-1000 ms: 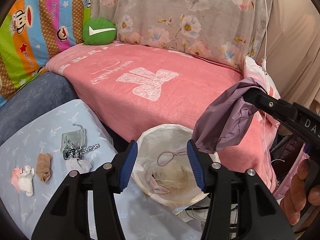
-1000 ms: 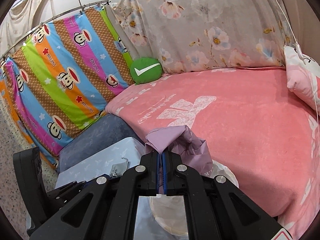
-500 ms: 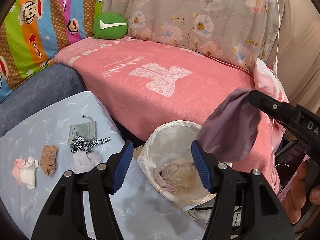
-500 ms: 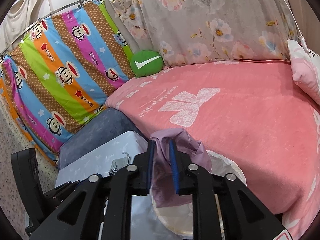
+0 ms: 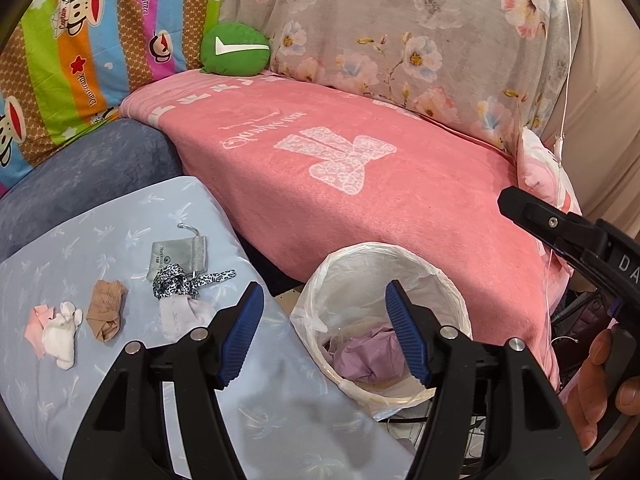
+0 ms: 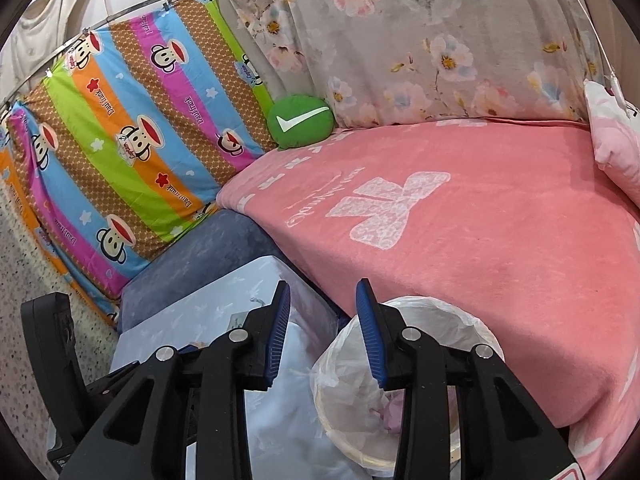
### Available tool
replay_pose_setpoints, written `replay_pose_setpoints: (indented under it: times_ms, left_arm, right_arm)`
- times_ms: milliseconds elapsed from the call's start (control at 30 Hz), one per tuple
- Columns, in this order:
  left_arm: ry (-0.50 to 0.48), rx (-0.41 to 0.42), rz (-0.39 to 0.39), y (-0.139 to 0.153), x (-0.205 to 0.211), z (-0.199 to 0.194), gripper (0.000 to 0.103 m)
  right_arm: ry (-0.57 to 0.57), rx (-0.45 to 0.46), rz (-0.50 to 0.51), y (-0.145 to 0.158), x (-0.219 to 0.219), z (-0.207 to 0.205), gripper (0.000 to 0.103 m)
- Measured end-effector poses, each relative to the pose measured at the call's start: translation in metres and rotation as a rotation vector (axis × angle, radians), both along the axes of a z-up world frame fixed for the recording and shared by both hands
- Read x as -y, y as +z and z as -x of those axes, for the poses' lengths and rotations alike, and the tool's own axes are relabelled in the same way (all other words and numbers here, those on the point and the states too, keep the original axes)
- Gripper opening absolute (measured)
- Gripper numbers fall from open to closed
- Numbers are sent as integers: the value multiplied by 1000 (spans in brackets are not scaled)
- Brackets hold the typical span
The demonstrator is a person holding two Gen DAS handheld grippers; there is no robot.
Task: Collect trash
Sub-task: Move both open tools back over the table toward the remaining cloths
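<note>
A white-lined trash bin stands between the light blue cushion and the pink bed. A crumpled purple cloth lies inside it, also glimpsed in the right wrist view as the purple cloth in the bin. My right gripper hovers over the bin's left rim, its jaws opening with nothing between them. My left gripper is open and empty above the bin's near side. On the cushion lie a grey pouch, a leopard-print scrap, a tan stocking and a white-and-pink sock.
A pink blanket covers the bed behind the bin, with a green round cushion and a floral cover at the back. A striped monkey-print cover stands to the left. A pink pillow and a person's hand are at the right.
My right gripper went from shut on the purple cloth to open; the cloth dropped from it into the bin. My left gripper widened a little, and both views shifted slightly.
</note>
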State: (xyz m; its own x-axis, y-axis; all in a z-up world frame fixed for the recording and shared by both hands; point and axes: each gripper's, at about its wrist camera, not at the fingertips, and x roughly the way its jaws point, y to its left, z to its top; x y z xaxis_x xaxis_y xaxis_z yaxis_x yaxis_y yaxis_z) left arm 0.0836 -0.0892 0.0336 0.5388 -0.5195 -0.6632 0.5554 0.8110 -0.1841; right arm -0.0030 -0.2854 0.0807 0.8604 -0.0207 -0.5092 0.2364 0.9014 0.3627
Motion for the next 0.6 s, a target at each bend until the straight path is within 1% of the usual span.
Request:
replay_pose_setpoints:
  times_ms: [300,433,600]
  left_arm:
    - [40,-11,10,-4,-21,-6,61]
    - [71,-19,17,-7,-34,-9,65]
    - [115,-31,17,-12,-56,-15,65]
  right_arm:
    - [41,-19,4,-6,-20,-12,35]
    - [70,-31,7,-10,-35,-19,35]
    - [116,-49,11,-15,-60,-32,35]
